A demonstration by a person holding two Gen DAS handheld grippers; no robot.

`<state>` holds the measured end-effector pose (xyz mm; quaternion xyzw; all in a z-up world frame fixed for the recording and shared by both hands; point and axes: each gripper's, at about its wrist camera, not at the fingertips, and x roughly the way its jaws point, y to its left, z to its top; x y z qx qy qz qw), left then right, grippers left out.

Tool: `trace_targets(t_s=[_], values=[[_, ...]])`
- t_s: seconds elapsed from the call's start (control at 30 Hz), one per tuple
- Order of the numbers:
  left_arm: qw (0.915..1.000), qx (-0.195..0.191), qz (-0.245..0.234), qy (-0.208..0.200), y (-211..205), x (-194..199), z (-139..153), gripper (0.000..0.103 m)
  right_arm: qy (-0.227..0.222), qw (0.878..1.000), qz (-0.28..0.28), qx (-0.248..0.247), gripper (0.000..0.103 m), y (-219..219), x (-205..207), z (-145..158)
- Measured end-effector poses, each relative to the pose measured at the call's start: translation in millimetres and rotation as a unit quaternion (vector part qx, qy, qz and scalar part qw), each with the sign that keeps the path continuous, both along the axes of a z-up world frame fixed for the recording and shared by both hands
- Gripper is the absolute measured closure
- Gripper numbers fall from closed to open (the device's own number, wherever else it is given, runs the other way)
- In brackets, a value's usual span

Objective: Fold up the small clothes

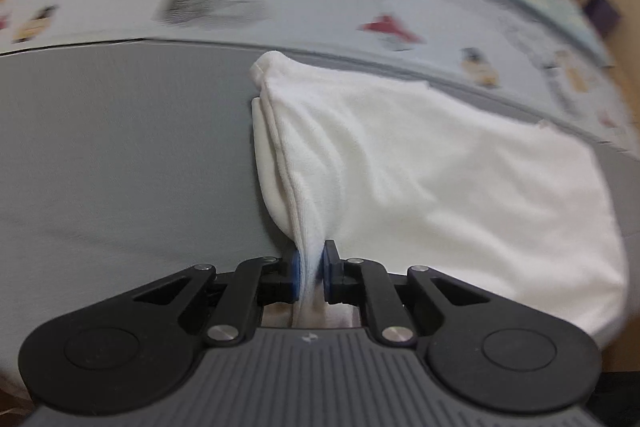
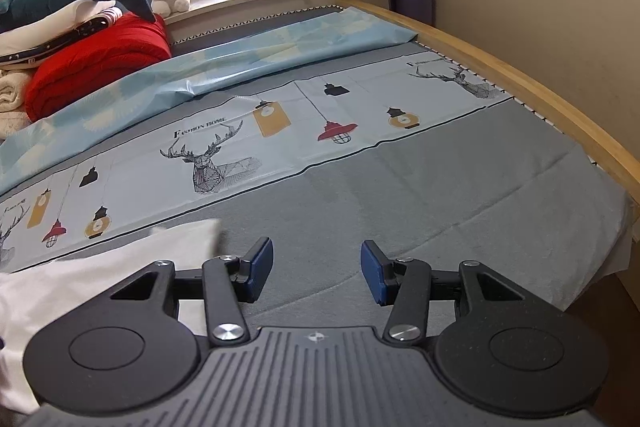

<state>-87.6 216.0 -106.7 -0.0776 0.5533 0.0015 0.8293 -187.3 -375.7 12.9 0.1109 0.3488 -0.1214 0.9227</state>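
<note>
Left claw (image 1: 311, 273), right claw (image 2: 317, 273): black linkage arms, silver screws, blue pads (image 2: 262, 269), ribbed grey housing seen.

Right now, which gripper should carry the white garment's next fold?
Left. The left gripper is already pinched on the white garment, its edge bunched between the pads. The right gripper stands open over bare grey sheet, garment off to its side.

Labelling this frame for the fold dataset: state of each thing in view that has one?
Left gripper: shut on the white garment's edge.
Right gripper: open, nothing between its blue pads, over bare grey sheet.
White cotton garment: lying on the bed, left edge bunched and drawn into the left gripper.
Grey bedsheet with deer-and-lantern band: spread flat, faint creases.
Red quilt: folded, at the bed's far corner.
</note>
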Motion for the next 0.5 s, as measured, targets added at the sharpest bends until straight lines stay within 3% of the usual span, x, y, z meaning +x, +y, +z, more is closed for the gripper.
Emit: trace_targets(t_s=[0.1,0.17,0.33,0.5], values=[[0.9991,0.035,0.013,0.017,12.5,-9.8,2.4,0.091,0.002,1.0,0.013,-0.001,0.052,6.2,3.1,-1.0],[0.9993,0.025,0.022,0.013,19.6,-13.3,12.7,0.092,0.003,1.0,0.023,-0.007,0.052,10.8,4.6,-0.6],[0.9979,-0.061,0.016,-0.013,2.6,-11.0,48.7,0.092,-0.003,0.999,0.036,-0.018,0.052,12.3,1.8,2.1],[0.9821,-0.18,-0.037,-0.043,-62.2,1.9,78.2,0.093,-0.008,0.999,0.032,-0.014,0.052,0.8,-3.0,3.6]])
